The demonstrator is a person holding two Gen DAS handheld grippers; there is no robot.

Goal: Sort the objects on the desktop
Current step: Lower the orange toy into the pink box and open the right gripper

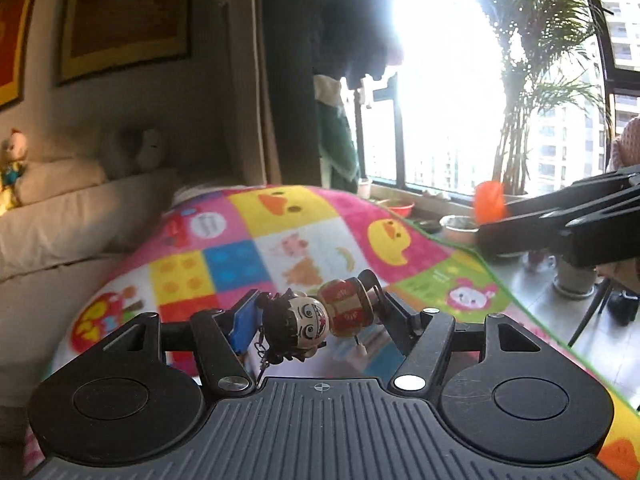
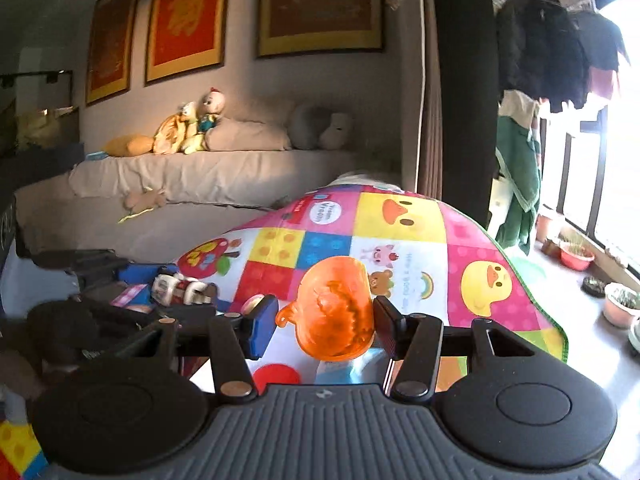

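My left gripper is shut on a small wooden doll with black hair, a painted face and a red-and-gold body. The doll lies sideways between the blue pad and the black finger, lifted above the mat. My right gripper is shut on a translucent orange pumpkin-shaped cup, also off the mat. In the left wrist view the orange cup shows at the right, at the tip of the other gripper's black arm. In the right wrist view the doll shows at the left.
A colourful patchwork play mat covers the table below both grippers. Behind it stands a grey sofa with pillows and plush toys. Flower pots line the floor by the bright window, near a palm and hanging clothes.
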